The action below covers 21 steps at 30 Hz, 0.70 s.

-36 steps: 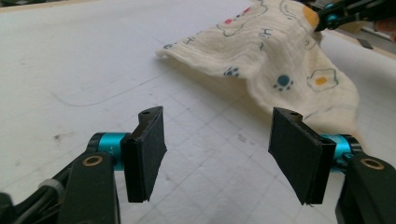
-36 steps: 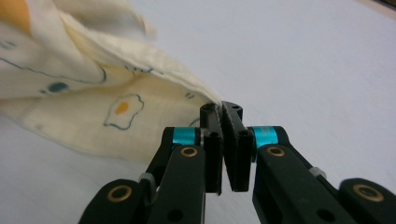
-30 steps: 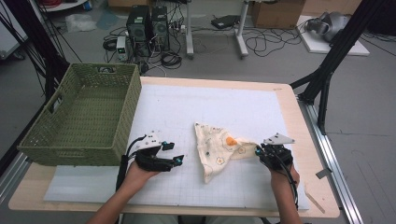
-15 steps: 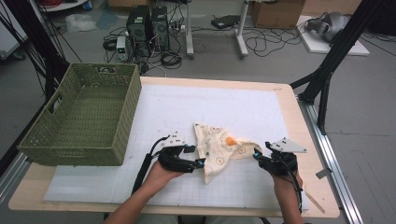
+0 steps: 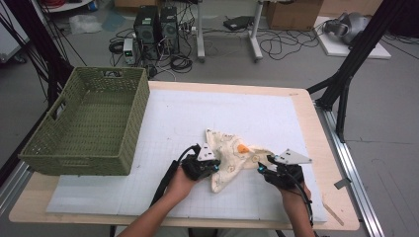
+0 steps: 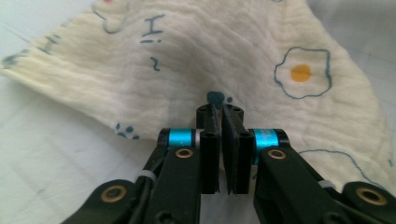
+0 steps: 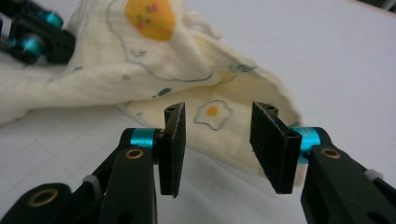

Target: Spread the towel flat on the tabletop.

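Fingers point(image 6: 211, 140) of the left gripper point(image 6: 219, 116) are pinched together on the near edge of the cloth point(image 5: 230, 153), which lies crumpled mid-table. Right gripper point(image 7: 219, 140) stands open just short of its other end; next, I judge, it must advance and clamp. Beyond, left, a basket point(image 5: 89, 123) sits; nothing blocks the way.

No readable words, brands or numbers anywhere. Only drawn marks on the cream cloth point(image 6: 196, 60): blue letter-like strokes at upper centre of the left gripper view, too loose to read.
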Each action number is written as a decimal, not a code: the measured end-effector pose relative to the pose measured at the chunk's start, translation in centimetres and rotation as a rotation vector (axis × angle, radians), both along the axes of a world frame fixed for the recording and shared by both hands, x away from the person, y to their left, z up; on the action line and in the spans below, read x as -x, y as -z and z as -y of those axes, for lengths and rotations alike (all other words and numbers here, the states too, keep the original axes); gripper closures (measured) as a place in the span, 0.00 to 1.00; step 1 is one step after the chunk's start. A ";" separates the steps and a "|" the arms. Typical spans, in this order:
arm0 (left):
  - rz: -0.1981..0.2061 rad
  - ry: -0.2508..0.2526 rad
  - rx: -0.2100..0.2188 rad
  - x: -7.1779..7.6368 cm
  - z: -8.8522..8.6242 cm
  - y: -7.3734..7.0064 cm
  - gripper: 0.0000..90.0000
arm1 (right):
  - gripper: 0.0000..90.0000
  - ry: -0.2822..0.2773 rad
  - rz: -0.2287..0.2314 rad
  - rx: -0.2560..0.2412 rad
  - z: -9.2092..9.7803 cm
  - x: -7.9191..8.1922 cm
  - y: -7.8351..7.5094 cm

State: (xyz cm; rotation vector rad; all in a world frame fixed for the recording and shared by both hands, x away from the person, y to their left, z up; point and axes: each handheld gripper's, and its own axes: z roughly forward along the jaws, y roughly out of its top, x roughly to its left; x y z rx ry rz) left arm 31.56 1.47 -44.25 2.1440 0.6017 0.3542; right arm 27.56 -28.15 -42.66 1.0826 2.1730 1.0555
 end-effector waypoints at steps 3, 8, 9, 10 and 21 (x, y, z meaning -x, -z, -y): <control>-0.006 -0.028 0.025 -0.2 -1.8 -0.4 0.97 | 0.65 -0.046 -0.035 0.007 -1.2 -0.6 0.7; -0.015 -0.084 0.076 -0.3 -5.3 -1.2 0.97 | 0.73 -0.109 -0.086 -0.008 -3.0 -2.3 1.4; -0.013 -0.091 0.080 -0.3 -6.0 -1.3 0.97 | 0.75 -0.122 -0.107 0.000 -3.2 -2.5 1.5; -0.010 -0.098 0.083 -0.3 -6.6 -1.4 0.97 | 0.75 -0.122 -0.107 0.000 -3.2 -2.5 1.5; -0.010 -0.174 0.112 -0.3 -10.9 -1.7 0.97 | 0.97 -0.280 -0.230 0.000 -3.3 -2.0 1.3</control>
